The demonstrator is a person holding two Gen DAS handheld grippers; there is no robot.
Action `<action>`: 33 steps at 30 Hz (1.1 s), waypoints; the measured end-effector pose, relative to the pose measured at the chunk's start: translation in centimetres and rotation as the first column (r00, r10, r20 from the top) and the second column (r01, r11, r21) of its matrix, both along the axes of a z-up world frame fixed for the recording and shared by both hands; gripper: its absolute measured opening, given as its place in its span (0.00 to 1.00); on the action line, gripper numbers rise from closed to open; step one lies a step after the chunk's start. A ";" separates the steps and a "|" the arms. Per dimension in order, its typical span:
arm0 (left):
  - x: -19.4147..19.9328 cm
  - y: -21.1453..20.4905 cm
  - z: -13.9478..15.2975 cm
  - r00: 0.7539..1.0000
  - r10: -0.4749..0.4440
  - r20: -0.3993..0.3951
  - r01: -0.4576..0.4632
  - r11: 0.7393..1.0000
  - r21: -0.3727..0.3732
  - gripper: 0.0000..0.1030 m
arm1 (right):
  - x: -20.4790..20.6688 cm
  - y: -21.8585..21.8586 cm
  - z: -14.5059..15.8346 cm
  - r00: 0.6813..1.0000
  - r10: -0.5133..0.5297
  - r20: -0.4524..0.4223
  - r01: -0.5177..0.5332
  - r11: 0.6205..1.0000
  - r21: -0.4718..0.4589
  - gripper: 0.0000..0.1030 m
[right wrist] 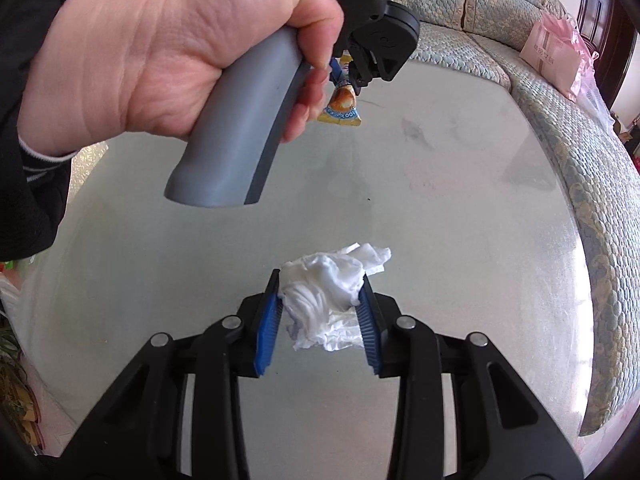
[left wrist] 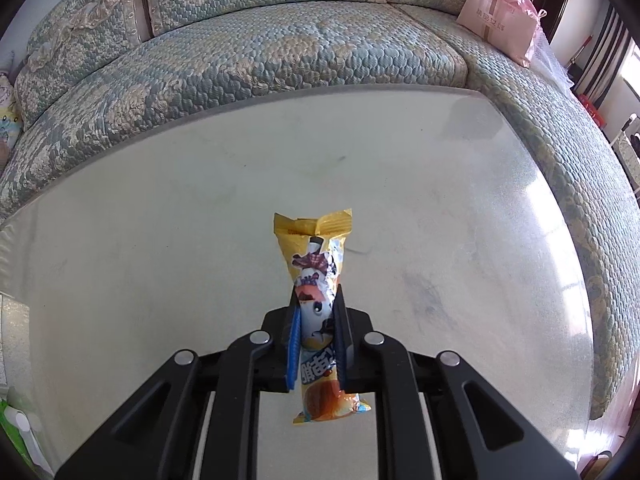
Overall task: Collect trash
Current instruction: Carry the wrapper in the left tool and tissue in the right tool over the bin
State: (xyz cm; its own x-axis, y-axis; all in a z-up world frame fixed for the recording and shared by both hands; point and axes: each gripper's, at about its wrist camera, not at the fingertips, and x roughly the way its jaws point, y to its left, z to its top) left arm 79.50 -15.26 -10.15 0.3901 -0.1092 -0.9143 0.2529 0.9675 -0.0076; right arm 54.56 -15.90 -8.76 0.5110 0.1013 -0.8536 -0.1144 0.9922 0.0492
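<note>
The left gripper (left wrist: 316, 320) clamps a yellow snack wrapper (left wrist: 316, 280) between its blue pads, both wrapper ends sticking out past the jaws. The right gripper (right wrist: 320, 312) pinches a crumpled white tissue (right wrist: 332, 292), bulging beyond its fingertips, above a pale table (right wrist: 460, 240).

A yellow snack wrapper (left wrist: 316, 300) printed with a cartoon hangs lengthwise, pinched mid-body; a crumpled white tissue (right wrist: 326, 300) is squeezed, lifted above the tabletop (right wrist: 440, 220).
</note>
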 end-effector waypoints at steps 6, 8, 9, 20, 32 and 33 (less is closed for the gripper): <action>-2.4 2.5 3.2 0.998 0.064 0.012 -0.064 0.998 -0.006 0.13 | -0.9 -2.0 3.9 1.000 -0.001 0.026 0.001 1.000 -0.002 0.34; -3.4 3.4 4.4 0.995 0.096 0.023 -0.096 0.995 -0.001 0.13 | -1.2 -2.5 5.1 0.999 0.009 0.031 -0.009 1.000 -0.004 0.34; -3.9 3.9 5.0 0.993 0.115 0.032 -0.115 0.993 -0.002 0.13 | -1.4 -2.7 5.6 0.999 0.017 0.034 -0.017 1.000 -0.004 0.34; -15.0 9.7 8.5 0.937 0.343 0.068 -0.346 0.937 0.042 0.13 | -2.3 -3.3 8.8 0.982 0.187 0.037 -0.186 0.982 -0.038 0.34; -22.8 13.4 6.9 0.925 0.367 0.103 -0.375 0.924 0.076 0.14 | -2.0 -1.9 7.2 0.992 0.118 0.036 -0.116 0.992 -0.045 0.34; -23.1 13.4 6.4 0.930 0.352 0.107 -0.360 0.930 0.072 0.14 | -2.1 -1.8 6.9 0.994 0.102 0.048 -0.100 0.994 -0.046 0.34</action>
State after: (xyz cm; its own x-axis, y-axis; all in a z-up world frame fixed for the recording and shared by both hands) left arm 56.37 -1.81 -3.73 0.4703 0.1324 -0.8725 -0.1129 0.9896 0.0893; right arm 52.51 -17.73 -1.87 0.5422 0.1175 -0.8320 -0.2152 0.9766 -0.0023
